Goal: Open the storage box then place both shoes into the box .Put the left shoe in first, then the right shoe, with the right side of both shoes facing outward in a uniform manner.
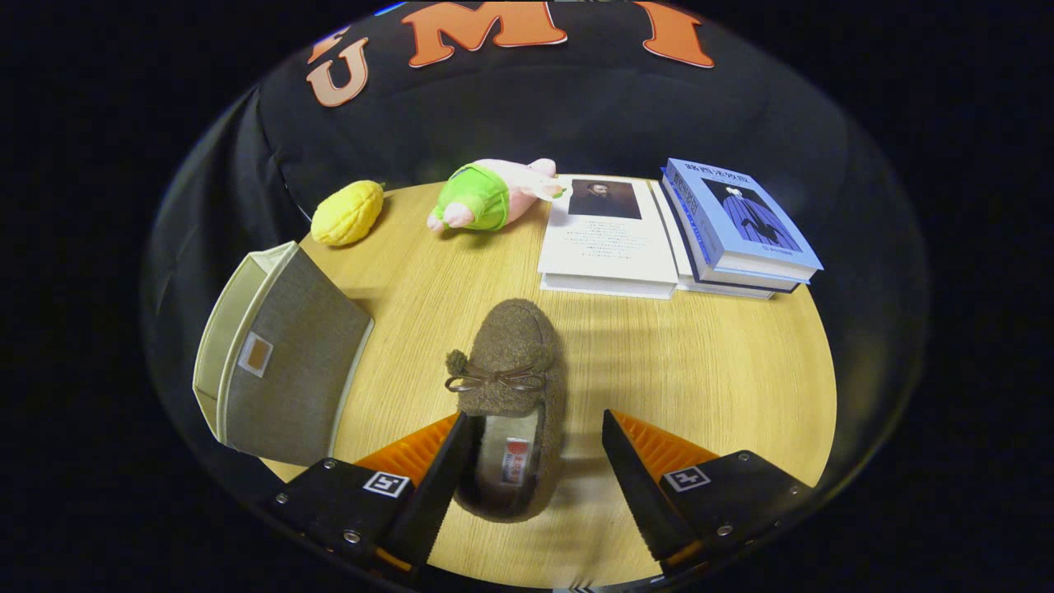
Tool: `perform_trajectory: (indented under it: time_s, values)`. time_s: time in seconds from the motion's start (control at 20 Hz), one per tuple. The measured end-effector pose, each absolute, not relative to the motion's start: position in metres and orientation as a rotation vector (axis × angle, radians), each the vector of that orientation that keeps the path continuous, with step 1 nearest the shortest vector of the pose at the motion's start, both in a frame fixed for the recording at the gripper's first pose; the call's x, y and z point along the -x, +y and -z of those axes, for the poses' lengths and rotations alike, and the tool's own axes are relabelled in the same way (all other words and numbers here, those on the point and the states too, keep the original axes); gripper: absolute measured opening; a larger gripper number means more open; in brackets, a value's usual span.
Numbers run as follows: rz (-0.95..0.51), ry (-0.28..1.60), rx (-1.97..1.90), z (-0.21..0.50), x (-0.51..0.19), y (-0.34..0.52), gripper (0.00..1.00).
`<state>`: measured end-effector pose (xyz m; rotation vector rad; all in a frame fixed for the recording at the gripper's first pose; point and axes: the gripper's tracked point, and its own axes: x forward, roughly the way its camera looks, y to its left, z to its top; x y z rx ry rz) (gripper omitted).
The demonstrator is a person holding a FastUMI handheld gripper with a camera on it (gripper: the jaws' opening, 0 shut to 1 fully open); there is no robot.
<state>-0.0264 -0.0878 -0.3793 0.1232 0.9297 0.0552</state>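
A brown fuzzy shoe [512,387] with a small bow lies on the round wooden table [700,371], toe pointing away from me. Its heel end sits between my fingers. My gripper [535,465] is open: the left finger rests by the shoe's left side, while the right finger stands apart from it with bare table between. A grey fabric storage box [280,362] stands to the left of the shoe, its open mouth turned to the left and its inside hidden.
Beyond the shoe lie a white book [608,239] and a stack with a blue book [733,226] on top. A pink plush toy in green [490,195] and a yellow corn-like toy [348,213] sit at the table's far edge.
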Motion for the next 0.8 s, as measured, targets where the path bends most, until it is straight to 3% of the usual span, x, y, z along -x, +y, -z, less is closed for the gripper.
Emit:
perform_trajectory:
  time_s: [0.25,0.45,0.6,0.65,0.7,0.8]
  values:
    - [-0.075,0.973,-0.066,0.408,0.028,-0.095,0.87]
    - [-0.062,0.944,-0.04,0.421,0.008,-0.099,0.69]
    - [-0.061,0.939,-0.088,0.424,-0.001,-0.088,0.43]
    - [-0.038,0.94,-0.1,0.426,-0.004,-0.088,0.36]
    - [0.001,0.945,-0.1,0.429,-0.006,-0.093,0.22]
    - [0.05,0.952,-0.161,0.427,-0.008,-0.093,0.07]
